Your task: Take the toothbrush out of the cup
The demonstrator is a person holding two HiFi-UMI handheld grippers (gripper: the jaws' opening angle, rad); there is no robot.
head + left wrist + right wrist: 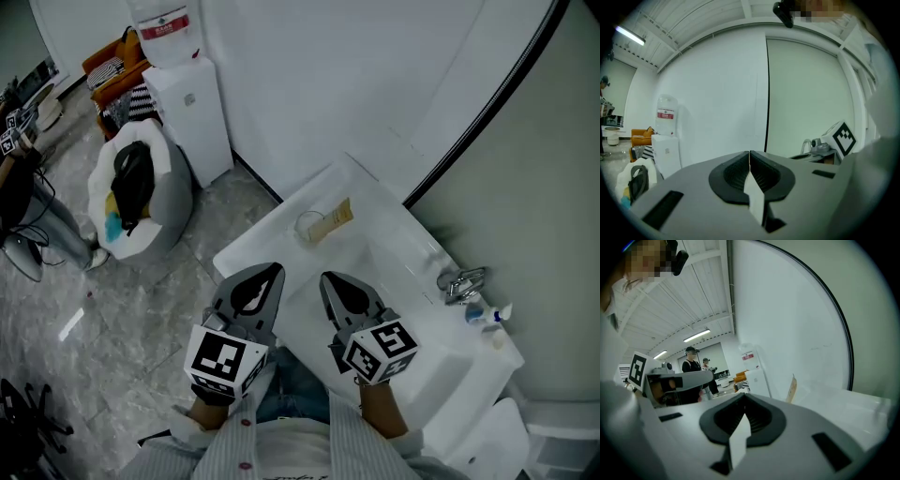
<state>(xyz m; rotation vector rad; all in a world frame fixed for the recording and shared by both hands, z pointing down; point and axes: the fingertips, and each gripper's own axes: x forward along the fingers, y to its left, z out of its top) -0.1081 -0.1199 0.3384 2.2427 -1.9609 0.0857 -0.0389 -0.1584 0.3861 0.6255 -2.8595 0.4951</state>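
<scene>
A small clear cup [308, 226] stands on the far left part of the white sink counter [272, 234]. A tan, flat object [337, 217] that looks like the toothbrush leans out of the cup to the right; it shows again as a tan strip [791, 389] in the right gripper view. My left gripper [268, 274] and right gripper [328, 279] hover side by side over the counter's near edge, well short of the cup. Both are shut with nothing between the jaws [749, 153] [744, 395].
A chrome faucet [461, 281] and a small blue-and-white item [476, 314] sit at the counter's right by the basin. On the floor to the left are a water dispenser [188, 105] and a full white bag [131, 193]. People stand far off [691, 363].
</scene>
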